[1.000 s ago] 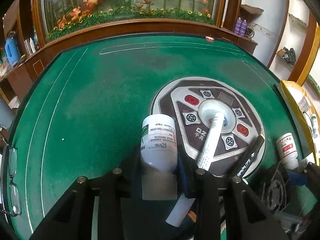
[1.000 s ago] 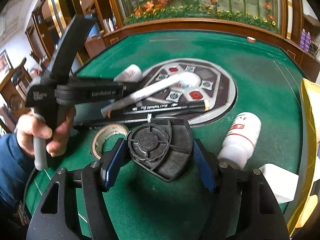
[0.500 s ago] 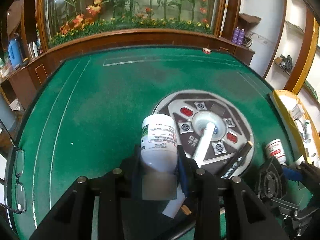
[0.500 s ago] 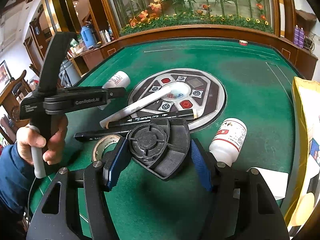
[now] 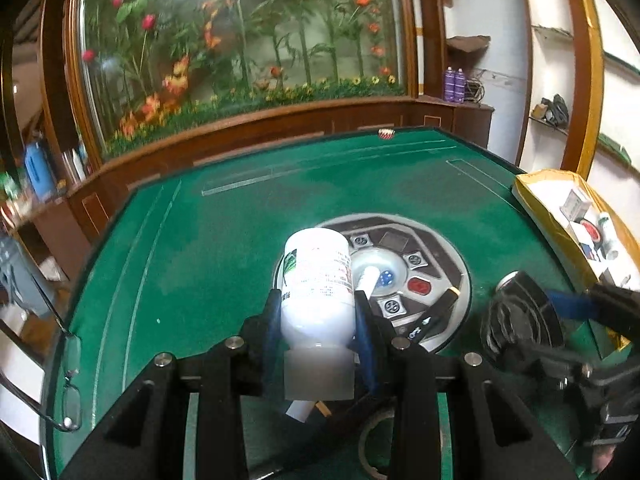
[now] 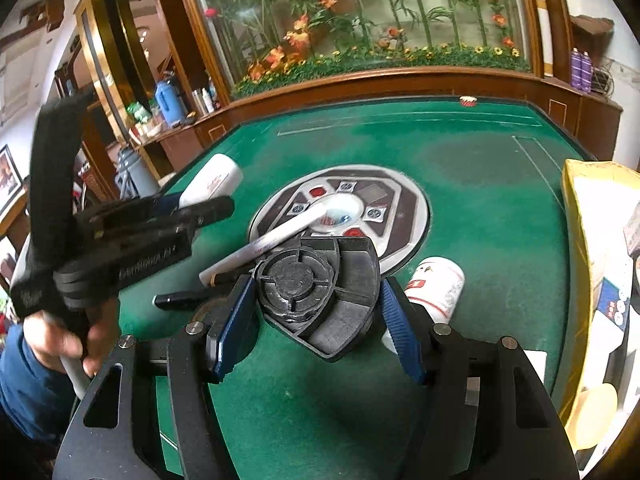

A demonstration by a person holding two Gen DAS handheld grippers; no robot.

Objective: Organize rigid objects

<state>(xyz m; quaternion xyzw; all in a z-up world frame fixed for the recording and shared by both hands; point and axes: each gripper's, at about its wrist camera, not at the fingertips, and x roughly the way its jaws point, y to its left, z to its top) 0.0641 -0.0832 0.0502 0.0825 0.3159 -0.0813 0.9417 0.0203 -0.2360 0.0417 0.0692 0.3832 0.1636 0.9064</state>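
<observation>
Green felt covers the counter (image 6: pixel 472 168), which has a round grey control panel (image 6: pixel 404 200) set in its middle. The left tool (image 5: pixel 318 312) grips a white plastic bottle (image 5: pixel 318 280) by its shoulder, just above the translucent cap, with both blue pads pressed against its sides; the bottle is off the felt, its printed label facing up and its base pointing toward the far edge. The right tool (image 6: pixel 316 304) holds a black, fan-shaped plastic part (image 6: pixel 320 292) with a ribbed round hub, its blue pads set against the part's two sides and the jaws fairly wide to fit it. In the right wrist view a hand (image 6: pixel 80 344) in a blue sleeve carries the left tool over the counter's left side.

On the counter, a white pen (image 6: pixel 276 240) lies slanted with its far end in the panel's central dish. A black marker (image 6: pixel 180 300) lies beside it toward the near edge, partly hidden behind the black part. A second white bottle with a red label (image 6: pixel 440 288) lies on its side just off the panel's near right rim. A yellow-edged box (image 5: pixel 560 200) holding small packets sits along the right edge. Spectacles (image 5: pixel 68 384) rest at the left edge, and a small red-and-white item (image 6: pixel 468 101) sits at the far edge.
</observation>
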